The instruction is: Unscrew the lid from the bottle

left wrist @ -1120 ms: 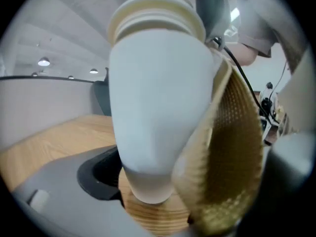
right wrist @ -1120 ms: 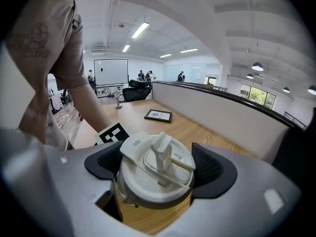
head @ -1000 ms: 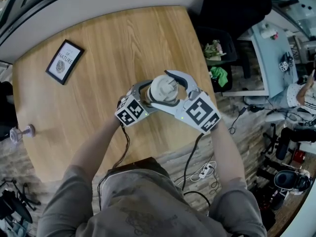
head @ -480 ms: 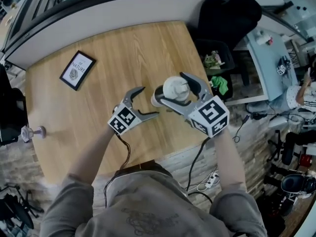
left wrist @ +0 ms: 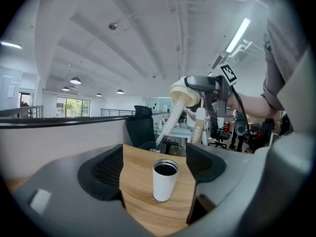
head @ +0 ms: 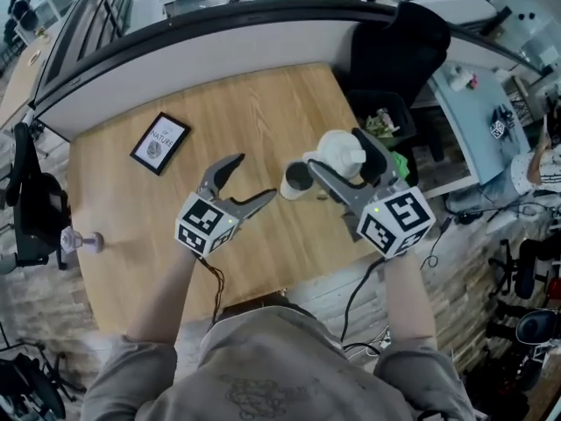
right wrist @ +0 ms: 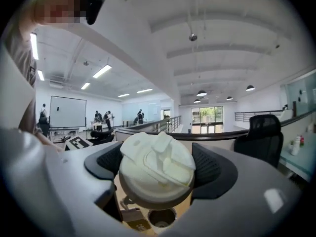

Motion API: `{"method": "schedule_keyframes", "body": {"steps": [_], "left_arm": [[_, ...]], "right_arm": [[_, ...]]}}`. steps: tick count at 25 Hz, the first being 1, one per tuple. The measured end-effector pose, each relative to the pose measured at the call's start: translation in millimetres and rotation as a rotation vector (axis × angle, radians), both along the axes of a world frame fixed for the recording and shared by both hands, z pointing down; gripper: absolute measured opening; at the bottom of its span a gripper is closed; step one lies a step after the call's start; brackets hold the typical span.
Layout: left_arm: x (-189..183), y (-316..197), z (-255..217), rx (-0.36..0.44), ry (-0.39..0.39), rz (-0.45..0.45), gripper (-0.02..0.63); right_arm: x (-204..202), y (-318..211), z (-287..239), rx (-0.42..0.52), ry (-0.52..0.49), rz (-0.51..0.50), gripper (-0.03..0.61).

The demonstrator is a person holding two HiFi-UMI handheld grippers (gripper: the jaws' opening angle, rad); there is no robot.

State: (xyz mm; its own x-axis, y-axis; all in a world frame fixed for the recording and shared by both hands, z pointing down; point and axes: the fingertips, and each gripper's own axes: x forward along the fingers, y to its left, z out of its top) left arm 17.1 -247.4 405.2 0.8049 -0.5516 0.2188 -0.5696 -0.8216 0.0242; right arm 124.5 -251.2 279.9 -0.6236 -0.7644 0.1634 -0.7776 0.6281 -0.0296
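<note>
Currently the right gripper (head: 344, 160) is clamped on the lid (right wrist: 157, 168) and holds it clear of the bottle (head: 296, 181), up and to one side, so the thread is judged fully disengaged and the unscrewing done. The bottle stands upright and open on the table (head: 263, 103), just ahead of the left gripper (head: 254, 179). That gripper's jaws stand apart and have just been closing slightly with nothing between the pads, since a steadying hold is judged unnecessary once the lid is off.

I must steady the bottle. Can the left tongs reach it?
Probably yes: the left tongs, empty, open though they just closed slightly, face the bottle across bare table; the right tongs hold the lid above.
</note>
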Motion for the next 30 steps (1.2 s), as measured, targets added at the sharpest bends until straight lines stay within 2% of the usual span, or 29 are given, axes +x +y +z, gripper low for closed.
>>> {"method": "schedule_keyframes", "body": {"steps": [6, 10, 15, 19, 25, 30], "left_arm": [[-37, 7, -81, 0.127, 0.043, -0.102, 0.294], [-51, 16, -128, 0.177, 0.087, -0.139, 0.231], [-67, 28, -168, 0.250, 0.097, -0.197, 0.201], [-77, 42, -187, 0.304, 0.080, -0.235, 0.148], [-89, 66, -189, 0.289, 0.069, -0.259, 0.133], [-99, 72, -182, 0.302, 0.030, -0.299, 0.109]], "right_arm": [[14, 21, -61, 0.127, -0.118, 0.145, 0.439], [16, 37, -91, 0.188, -0.167, 0.188, 0.439], [15, 62, -116, 0.237, -0.222, 0.211, 0.439], [17, 81, -130, 0.260, -0.258, 0.222, 0.439], [17, 104, -127, 0.254, -0.289, 0.228, 0.439], [9, 114, -107, 0.209, -0.285, 0.223, 0.439]]}}
